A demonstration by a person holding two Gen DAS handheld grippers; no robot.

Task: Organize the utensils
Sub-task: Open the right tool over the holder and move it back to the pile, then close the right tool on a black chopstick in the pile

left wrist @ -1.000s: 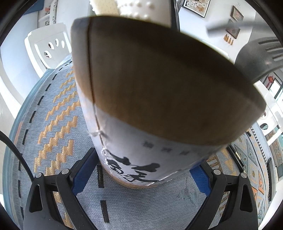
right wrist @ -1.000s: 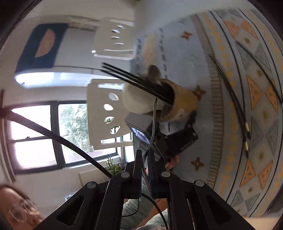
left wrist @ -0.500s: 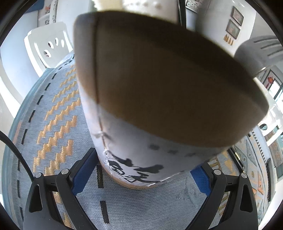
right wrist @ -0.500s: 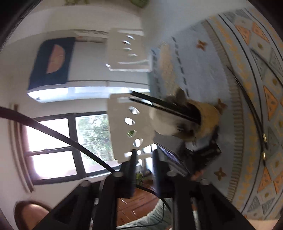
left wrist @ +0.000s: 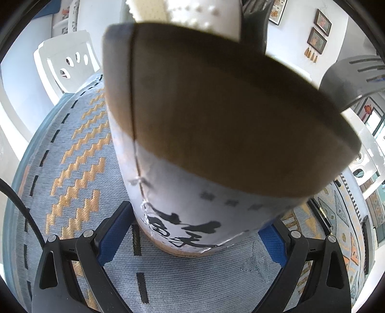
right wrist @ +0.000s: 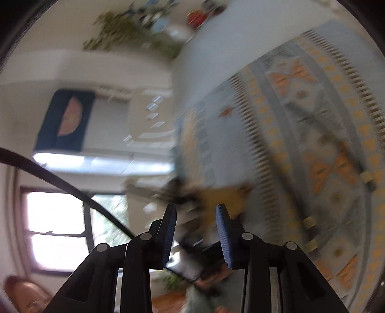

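Note:
A tall utensil holder (left wrist: 216,134), brown above and white with black lettering below, stands on the patterned tablecloth (left wrist: 79,168). My left gripper (left wrist: 192,228) is shut on its base, a blue pad against each side. A grey slotted spatula (left wrist: 349,79) pokes out of the holder at the upper right, and a white dotted utensil (left wrist: 192,14) rises behind its rim. In the blurred right wrist view the holder (right wrist: 221,197) with dark utensils sits just beyond my right gripper (right wrist: 196,211). That gripper's jaws have just been opening and nothing is between them.
Dark chopsticks with pale bands (right wrist: 365,177) lie on the tablecloth (right wrist: 288,120) to the right. A white chair (left wrist: 69,62) stands beyond the table's far left edge. A black cable (right wrist: 60,183) crosses the right wrist view in front of a window (right wrist: 55,231).
My right gripper let go of the thin metal utensil it held over the holder, its jaws parted, and its view swung so the holder sits lower. The left gripper stayed put.

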